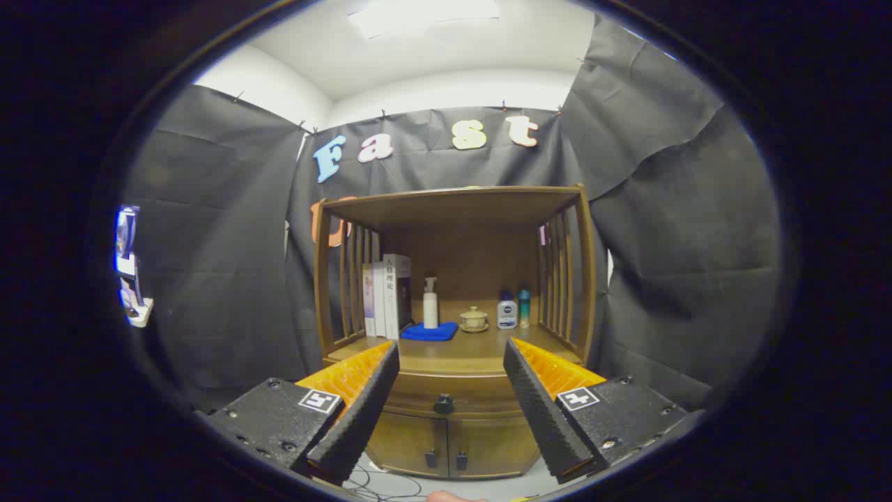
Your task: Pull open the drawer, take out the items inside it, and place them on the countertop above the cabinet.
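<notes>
I'm looking straight at the wooden cabinet, which is standing against the black cloth wall. Its drawer is sitting fully closed just under the counter, a curved brown front with one dark round knob at its middle. The knob is showing in the gap ahead of my gripper, whose fingers are spread wide and touching nothing. Whatever is lying inside is hidden from me.

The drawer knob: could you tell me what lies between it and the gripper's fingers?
Nothing: in the gripper view, the open gripper frames the drawer knob beyond its fingers, with only bare air between.
</notes>
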`<move>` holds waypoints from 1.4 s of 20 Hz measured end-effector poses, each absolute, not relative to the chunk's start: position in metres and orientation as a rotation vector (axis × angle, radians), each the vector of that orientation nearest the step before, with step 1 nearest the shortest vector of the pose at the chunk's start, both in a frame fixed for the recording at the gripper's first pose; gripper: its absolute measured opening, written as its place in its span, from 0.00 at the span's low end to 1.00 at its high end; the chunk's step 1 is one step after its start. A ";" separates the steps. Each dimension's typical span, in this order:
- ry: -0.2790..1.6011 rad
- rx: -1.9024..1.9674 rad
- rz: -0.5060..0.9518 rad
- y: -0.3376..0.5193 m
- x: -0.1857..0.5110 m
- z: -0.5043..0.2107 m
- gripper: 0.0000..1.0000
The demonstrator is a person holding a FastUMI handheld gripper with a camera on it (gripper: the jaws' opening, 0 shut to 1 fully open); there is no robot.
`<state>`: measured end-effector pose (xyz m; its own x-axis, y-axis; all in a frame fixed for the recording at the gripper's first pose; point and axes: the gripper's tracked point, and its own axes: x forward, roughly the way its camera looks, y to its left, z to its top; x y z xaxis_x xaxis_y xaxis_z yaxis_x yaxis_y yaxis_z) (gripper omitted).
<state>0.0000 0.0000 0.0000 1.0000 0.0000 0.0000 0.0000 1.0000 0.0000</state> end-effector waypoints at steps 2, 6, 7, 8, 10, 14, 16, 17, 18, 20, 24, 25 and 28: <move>0.016 0.004 0.011 0.008 0.006 -0.003 0.98; 0.020 0.004 0.010 0.011 0.015 -0.003 0.98; 0.025 0.004 0.008 0.012 0.017 -0.005 0.98; 0.028 0.006 0.010 0.012 0.018 -0.005 0.98; 0.027 0.013 0.021 0.014 0.017 -0.005 0.98; 0.025 0.011 0.033 0.015 0.018 -0.007 0.98; 0.029 0.010 0.038 0.015 0.020 -0.009 0.98; 0.032 0.009 0.043 0.016 0.022 -0.012 0.98; 0.034 0.011 0.043 0.016 0.024 -0.014 0.98; 0.033 0.013 0.052 0.019 0.035 -0.020 0.98; 0.016 -0.015 0.049 0.018 0.049 -0.040 0.98; 0.007 -0.025 0.047 0.018 0.053 -0.044 0.98; 0.029 -0.038 0.045 0.019 0.069 -0.068 0.98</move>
<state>0.0694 0.0192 -0.0681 0.9986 0.0445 -0.0302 -0.0456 0.9983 -0.0368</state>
